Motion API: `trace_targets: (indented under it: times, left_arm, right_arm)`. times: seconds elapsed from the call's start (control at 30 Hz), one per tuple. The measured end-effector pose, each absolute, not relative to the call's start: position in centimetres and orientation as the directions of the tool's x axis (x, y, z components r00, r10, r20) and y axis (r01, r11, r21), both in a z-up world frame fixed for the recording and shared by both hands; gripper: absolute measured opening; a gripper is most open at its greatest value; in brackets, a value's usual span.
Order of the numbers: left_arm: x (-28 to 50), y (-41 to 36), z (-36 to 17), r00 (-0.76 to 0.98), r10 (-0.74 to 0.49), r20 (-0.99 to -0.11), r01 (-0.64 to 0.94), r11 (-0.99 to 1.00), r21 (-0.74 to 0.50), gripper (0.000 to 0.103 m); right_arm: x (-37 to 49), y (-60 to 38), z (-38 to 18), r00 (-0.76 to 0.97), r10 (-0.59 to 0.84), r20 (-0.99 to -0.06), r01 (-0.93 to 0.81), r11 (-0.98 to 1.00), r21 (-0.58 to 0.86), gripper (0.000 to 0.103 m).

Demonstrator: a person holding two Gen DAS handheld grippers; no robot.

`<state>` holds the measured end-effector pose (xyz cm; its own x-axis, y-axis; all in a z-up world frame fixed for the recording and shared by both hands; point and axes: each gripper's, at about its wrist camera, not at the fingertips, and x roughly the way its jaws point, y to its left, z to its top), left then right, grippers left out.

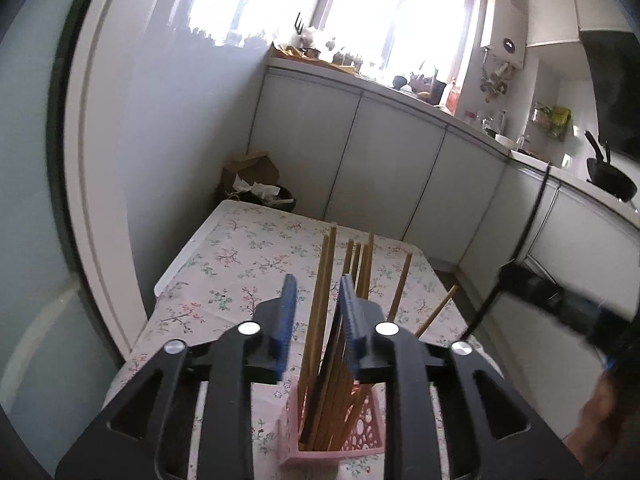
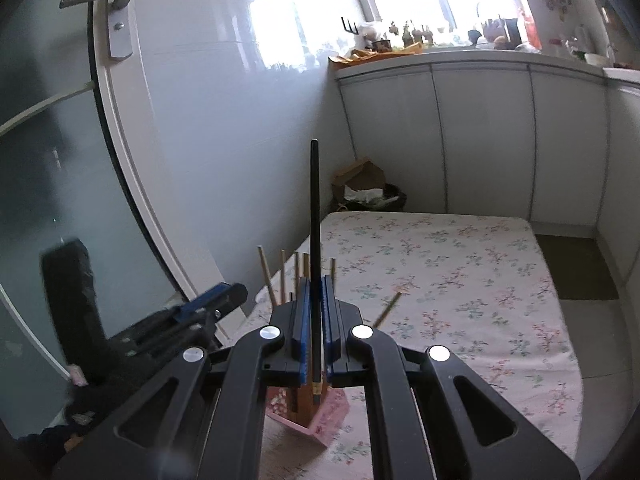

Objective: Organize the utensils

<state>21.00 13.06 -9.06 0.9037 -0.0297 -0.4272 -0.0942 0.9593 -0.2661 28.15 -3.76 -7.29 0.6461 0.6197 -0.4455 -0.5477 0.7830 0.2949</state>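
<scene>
The right gripper [image 2: 316,316] is clamping a slim black chopstick [image 2: 315,208] upright, just above the pink perforated plastic holder [image 1: 362,424] w/ wooden chopsticks [image 1: 320,304] on the floral tablecloth [image 1: 240,256]. The left gripper [image 1: 316,320] is hanging part-open, gripping nothing. The stick's prob. light, stiff, slick; it's gripped near its lower end.

Daylight from the overexposed window [image 1: 360,12] glares off the glossy wall [image 2: 224,92]; fisheye bends and darkens the edges, with motion blur at the sides.
</scene>
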Motion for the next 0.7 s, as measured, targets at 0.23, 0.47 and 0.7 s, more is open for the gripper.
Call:
trace_targets:
  times: [0.23,0.47,0.7]
  left_arm:
    - [20.6,13.4,-7.9,0.852,0.029,-0.523,-0.167,0.961,-0.22,0.054]
    - [18.7,13.8,-7.7,0.814,0.002,-0.581,-0.184,0.949,-0.255,0.065]
    - [14.5,10.5,-5.1,0.805,0.043,-0.592,-0.18,0.968,-0.175,0.091]
  right_arm:
    - [28.8,0.3,-10.4,0.586,0.586,-0.56,-0.565,0.791,0.236,0.007]
    - [27.6,-1.9,-9.0,0.608,0.582,-0.54,-0.537,0.802,0.26,0.007]
    - [21.9,-7.0,-6.0,0.642,0.546,-0.539,-0.476,0.834,0.278,0.036]
